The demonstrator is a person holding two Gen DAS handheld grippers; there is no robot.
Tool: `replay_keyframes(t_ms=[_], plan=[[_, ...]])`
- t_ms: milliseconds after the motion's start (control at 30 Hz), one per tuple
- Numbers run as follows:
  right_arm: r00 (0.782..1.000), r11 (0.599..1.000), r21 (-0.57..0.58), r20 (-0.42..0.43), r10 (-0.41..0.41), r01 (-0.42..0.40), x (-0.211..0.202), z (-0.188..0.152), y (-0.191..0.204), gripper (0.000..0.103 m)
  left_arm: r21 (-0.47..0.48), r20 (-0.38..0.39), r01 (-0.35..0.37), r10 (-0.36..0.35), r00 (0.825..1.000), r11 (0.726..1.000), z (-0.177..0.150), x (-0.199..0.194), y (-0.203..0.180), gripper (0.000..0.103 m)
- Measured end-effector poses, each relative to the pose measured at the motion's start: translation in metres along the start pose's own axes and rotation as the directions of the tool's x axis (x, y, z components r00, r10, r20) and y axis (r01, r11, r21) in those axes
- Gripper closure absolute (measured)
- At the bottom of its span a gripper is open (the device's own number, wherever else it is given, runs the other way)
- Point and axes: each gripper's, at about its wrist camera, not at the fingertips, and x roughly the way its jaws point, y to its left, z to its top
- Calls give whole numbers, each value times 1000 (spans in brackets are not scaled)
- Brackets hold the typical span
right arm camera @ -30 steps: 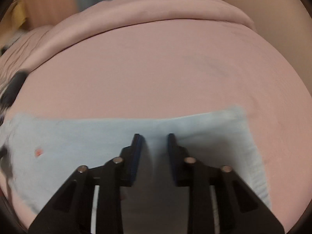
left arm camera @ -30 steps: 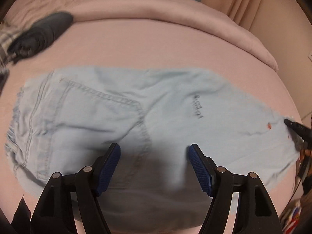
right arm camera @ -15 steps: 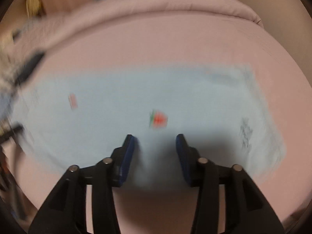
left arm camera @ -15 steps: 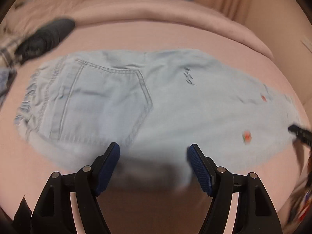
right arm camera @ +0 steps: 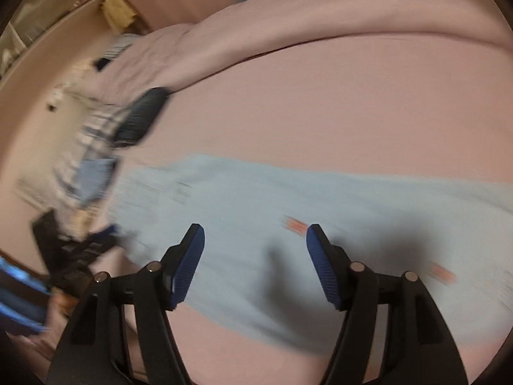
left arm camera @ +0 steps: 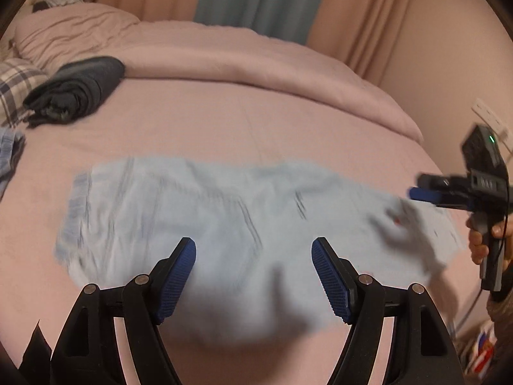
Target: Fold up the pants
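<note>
Now pale blue pants (left arm camera: 224, 243) flat across near part of pink bed (left arm camera: 256, 122), blurred. Left tongs (left arm camera: 253, 256) wide, empty above cloth. Right tongs (right arm camera: 255, 240) just been opening, nothing gripped. Dark folded garment (left arm camera: 77, 91) far left.

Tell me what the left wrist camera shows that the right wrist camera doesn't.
Only the left wrist view shows the right gripper from the side, the hand holding it, and a grey-blue curtain. Only the right wrist view shows a shelf by the wall. Both show the light blue pants flat on the pink bed and a dark folded garment.
</note>
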Motion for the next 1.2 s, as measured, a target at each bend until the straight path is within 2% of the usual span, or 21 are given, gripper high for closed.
replay_keyframes(t_ms=[67, 100, 133, 167, 267, 333, 367, 400, 567, 600, 667, 800, 867, 900, 933, 967, 1000, 1067, 1100, 1133, 1200], plan=[[995, 996, 15, -34, 91, -91, 34, 22, 19, 37, -28, -9, 4, -4, 1000, 1000, 13, 18, 7, 28], [992, 994, 11, -63, 109, -109, 58, 40, 26, 37, -39, -17, 2, -2, 1000, 999, 19, 25, 11, 28], [990, 994, 8, -88, 110, -110, 77, 40, 42, 37, -46, -28, -4, 2, 1000, 999, 23, 32, 14, 28], [987, 993, 10, -116, 115, -114, 87, 27, 45, 42, -50, -36, -8, 6, 999, 999, 24, 39, 15, 28], [962, 987, 44, -224, 159, -153, 138, 56, 57, 54, -54, -59, -23, 19, 998, 998, 26, 56, 20, 28], [947, 989, 45, -283, 149, -142, 163, 58, 75, 61, -48, -72, -33, 29, 997, 998, 21, 59, 23, 28], [935, 986, 52, -315, 164, -156, 167, 55, 76, 72, -39, -80, -41, 38, 996, 998, 18, 60, 25, 28], [919, 980, 74, -341, 198, -184, 171, 51, 78, 75, -25, -84, -55, 52, 995, 998, 14, 60, 27, 28], [864, 949, 4, -412, 289, -315, 141, 9, 94, 78, 43, -64, -84, 87, 994, 996, -8, 56, 31, 28], [860, 951, -23, -435, 267, -307, 138, -2, 95, 78, 50, -61, -86, 89, 994, 995, -7, 57, 30, 28], [859, 963, -32, -461, 223, -267, 144, -15, 92, 79, 52, -64, -97, 100, 993, 994, -5, 59, 30, 28], [879, 962, 60, -395, 268, -266, 149, -4, 82, 73, 44, -61, -93, 96, 994, 995, -4, 58, 30, 28], [885, 960, 84, -372, 279, -268, 157, 2, 88, 73, 53, -61, -91, 94, 994, 994, -5, 57, 28, 28], [885, 960, 96, -372, 279, -262, 160, 5, 89, 76, 58, -62, -91, 94, 994, 994, -5, 57, 30, 28], [882, 957, 98, -371, 291, -274, 160, 8, 89, 89, 65, -64, -90, 95, 993, 994, -6, 57, 30, 28], [882, 957, 86, -371, 289, -278, 158, 11, 92, 92, 75, -66, -90, 95, 993, 993, -7, 56, 30, 28], [890, 961, 70, -365, 273, -267, 155, 15, 92, 92, 82, -67, -89, 95, 993, 993, -6, 59, 32, 28], [897, 953, 104, -323, 303, -285, 152, 31, 91, 93, 105, -67, -91, 99, 993, 990, -8, 59, 31, 28], [896, 947, 136, -310, 318, -289, 154, 41, 86, 93, 115, -70, -93, 101, 992, 989, -9, 59, 30, 28], [886, 943, 169, -329, 328, -287, 161, 45, 80, 93, 124, -73, -94, 104, 992, 988, -10, 59, 29, 28], [892, 978, 90, -403, 207, -187, 185, 46, 80, 94, 147, -73, -102, 113, 991, 984, -12, 58, 27, 28]])
